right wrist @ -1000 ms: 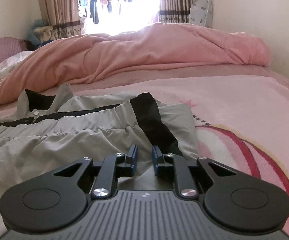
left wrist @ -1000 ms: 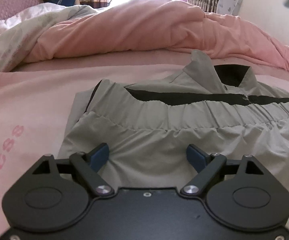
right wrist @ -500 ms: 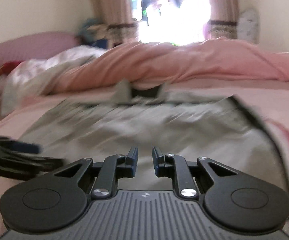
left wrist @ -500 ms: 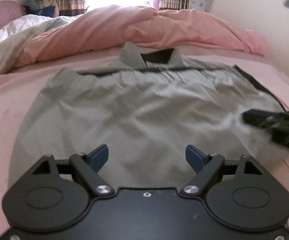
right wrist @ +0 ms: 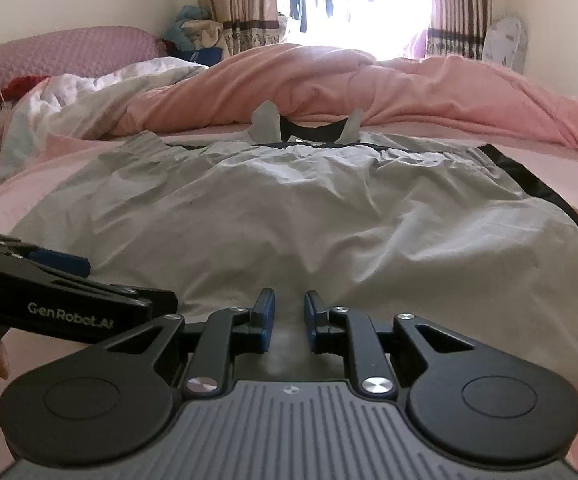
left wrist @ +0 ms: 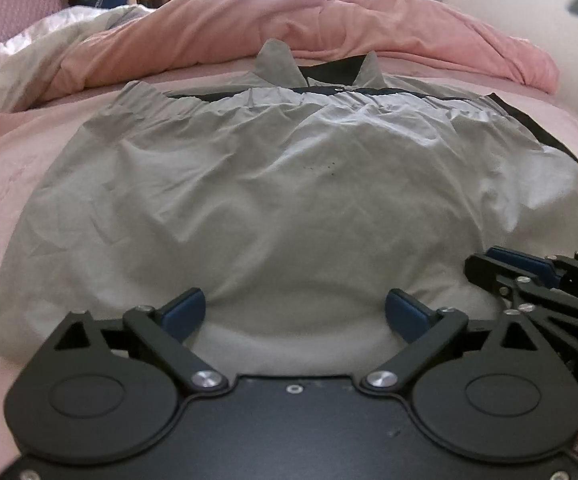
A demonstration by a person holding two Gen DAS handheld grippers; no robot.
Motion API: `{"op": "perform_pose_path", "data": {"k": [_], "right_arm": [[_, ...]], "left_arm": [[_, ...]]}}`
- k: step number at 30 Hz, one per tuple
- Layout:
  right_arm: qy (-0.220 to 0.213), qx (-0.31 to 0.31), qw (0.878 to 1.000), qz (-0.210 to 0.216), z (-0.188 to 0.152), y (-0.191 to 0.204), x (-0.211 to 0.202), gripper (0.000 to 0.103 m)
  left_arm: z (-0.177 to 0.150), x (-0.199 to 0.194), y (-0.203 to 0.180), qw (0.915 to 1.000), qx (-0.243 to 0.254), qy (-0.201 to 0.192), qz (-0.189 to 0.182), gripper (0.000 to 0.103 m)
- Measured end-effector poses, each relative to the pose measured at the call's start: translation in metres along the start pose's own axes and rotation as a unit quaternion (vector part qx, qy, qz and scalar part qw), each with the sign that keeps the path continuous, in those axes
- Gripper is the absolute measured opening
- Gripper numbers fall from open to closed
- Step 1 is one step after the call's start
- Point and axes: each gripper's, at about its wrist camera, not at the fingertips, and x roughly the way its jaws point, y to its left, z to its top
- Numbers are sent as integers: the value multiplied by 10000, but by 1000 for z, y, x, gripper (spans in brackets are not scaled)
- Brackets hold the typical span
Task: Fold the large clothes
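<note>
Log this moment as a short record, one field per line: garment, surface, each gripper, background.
garment: grey jacket with black trim, folded, collar at the far end, wrinkled
surface: pink bedsheet
left gripper: jaws wide open, at the garment's near edge, holding nothing
right gripper: jaws nearly together with a narrow gap, at the near edge; whether cloth is pinched cannot be told
background: pink duvet bunched behind the jacket, curtains at a bright window

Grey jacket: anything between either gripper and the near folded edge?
Nothing visible. The left gripper, jaws wide, and the right gripper, jaws narrowly apart, both sit right at the grey jacket, on the bed.
</note>
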Motion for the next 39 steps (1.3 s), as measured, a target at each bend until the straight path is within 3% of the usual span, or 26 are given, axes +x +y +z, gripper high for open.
{"op": "perform_pose_path", "data": {"k": [5, 9, 12, 14, 18, 21, 23, 28, 31, 34, 39], "right_arm": [[-101, 218, 9992, -333, -5, -23, -12, 20], [-159, 223, 9991, -336, -22, -36, -3, 20], [-92, 298, 9990, -321, -18, -38, -7, 20], [-90, 504, 9980, -382, -11, -45, -15, 20], [-355, 598, 9936, -895, -5, -71, -36, 20], [-200, 725, 9895, -1232, -10, -96, -33, 20], [-31, 940, 9889, -1152, -17, -111, -25, 19], [-88, 1487, 9857, -782, -20, -133, -29, 12], [-184, 1571, 9824, -996, -15, -140, -39, 14], [-284, 1486, 9800, -1295, -15, -152, -48, 18], [-142, 1480, 9802, -1305, -29, -164, -37, 15]], "left_arm": [[-4, -29, 24, 9991, -227, -243, 249, 92], [-15, -15, 43, 9988, -308, -105, 377, 91], [-18, -15, 42, 9987, -248, -183, 415, 94], [-13, -20, 44, 9987, -305, -98, 396, 89], [-7, -34, 62, 9968, -413, -299, 624, 89], [-9, -31, 85, 9946, -655, -222, 778, 89], [-15, -23, 96, 9933, -741, -102, 875, 91], [-22, -20, 102, 9941, -662, -180, 845, 96], [-15, -25, 104, 9940, -694, -125, 835, 90], [-10, -37, 111, 9927, -828, -351, 801, 90], [-15, -25, 123, 9918, -973, -148, 821, 90]]}}
